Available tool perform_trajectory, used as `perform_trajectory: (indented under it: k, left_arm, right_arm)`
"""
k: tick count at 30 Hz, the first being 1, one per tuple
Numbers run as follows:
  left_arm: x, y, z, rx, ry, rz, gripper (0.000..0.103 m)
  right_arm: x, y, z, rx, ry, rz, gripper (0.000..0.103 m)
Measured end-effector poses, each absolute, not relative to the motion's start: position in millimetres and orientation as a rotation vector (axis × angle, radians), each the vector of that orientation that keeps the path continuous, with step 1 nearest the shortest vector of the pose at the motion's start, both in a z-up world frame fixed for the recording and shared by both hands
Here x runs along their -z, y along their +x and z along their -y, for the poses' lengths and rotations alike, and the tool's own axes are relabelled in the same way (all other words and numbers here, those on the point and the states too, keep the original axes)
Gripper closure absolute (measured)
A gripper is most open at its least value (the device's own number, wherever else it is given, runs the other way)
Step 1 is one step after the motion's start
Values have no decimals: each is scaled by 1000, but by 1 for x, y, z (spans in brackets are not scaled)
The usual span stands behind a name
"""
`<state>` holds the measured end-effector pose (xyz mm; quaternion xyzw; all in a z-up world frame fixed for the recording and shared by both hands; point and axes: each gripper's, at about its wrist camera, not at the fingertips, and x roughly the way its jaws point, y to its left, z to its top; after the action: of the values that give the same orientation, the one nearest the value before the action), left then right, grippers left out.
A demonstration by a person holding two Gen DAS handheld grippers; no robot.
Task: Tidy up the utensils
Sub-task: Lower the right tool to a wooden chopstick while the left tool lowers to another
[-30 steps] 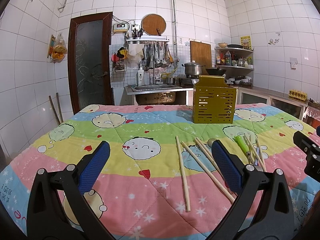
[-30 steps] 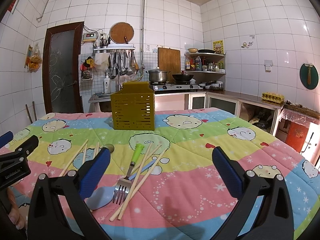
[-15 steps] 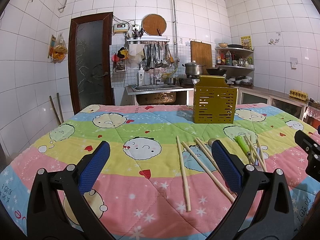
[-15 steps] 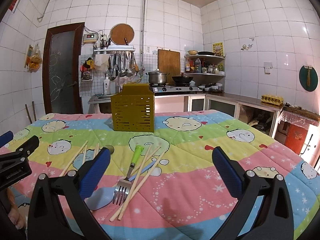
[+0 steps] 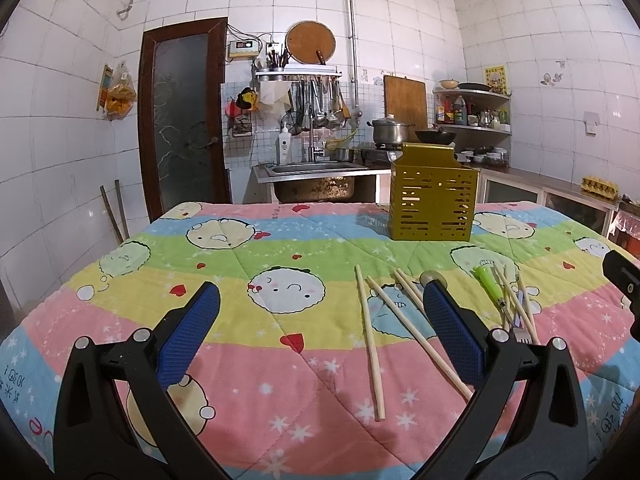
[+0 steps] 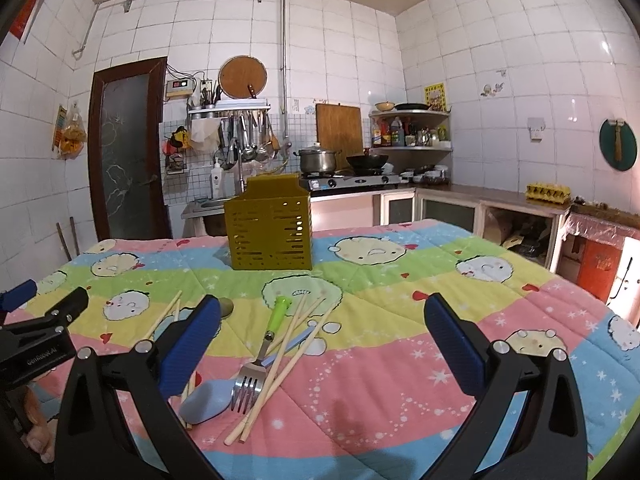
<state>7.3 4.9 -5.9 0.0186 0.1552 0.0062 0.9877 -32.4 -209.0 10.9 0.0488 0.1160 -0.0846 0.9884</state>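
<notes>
A slotted yellow utensil holder [image 5: 433, 199] [image 6: 269, 227] stands upright at the far side of the quilt-covered table [image 5: 240, 264]. Several wooden chopsticks [image 5: 370, 338] [image 6: 280, 364] lie loose in front of it, along with a green-handled fork [image 6: 262, 350] [image 5: 489, 283] and a pale blue spoon [image 6: 206, 400]. My left gripper [image 5: 320, 328] hovers open above the quilt, left of the chopsticks. My right gripper [image 6: 322, 338] is open too, just above and right of the fork pile. Neither holds anything.
The left gripper's body [image 6: 36, 344] shows at the left edge of the right wrist view, with a hand [image 6: 38, 428] below it. Behind the table are a sink [image 5: 312, 168], a stove with pots [image 6: 348, 170] and a counter [image 6: 520, 200].
Both grippers have barely shifted; nothing on the table has moved.
</notes>
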Motion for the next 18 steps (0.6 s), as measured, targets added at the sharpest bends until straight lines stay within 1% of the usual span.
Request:
perform_trajectory:
  k: [5,10,16,18]
  left_arm:
    - [7,12,-2,6,43,-341,5]
    - [6,29,-6,16,19,-422,5]
    - [-12,54,-5,26,64,-433,5]
    - [-16,70,-2,38,76,-466,5]
  right_arm:
    - [-11,-27,212,157,117,-260,4]
    - [-11,-17,211,169,100,-318,4]
    - [-21,9,213,215,62,-387,4]
    - [-25,24,218,222,70,-416,4]
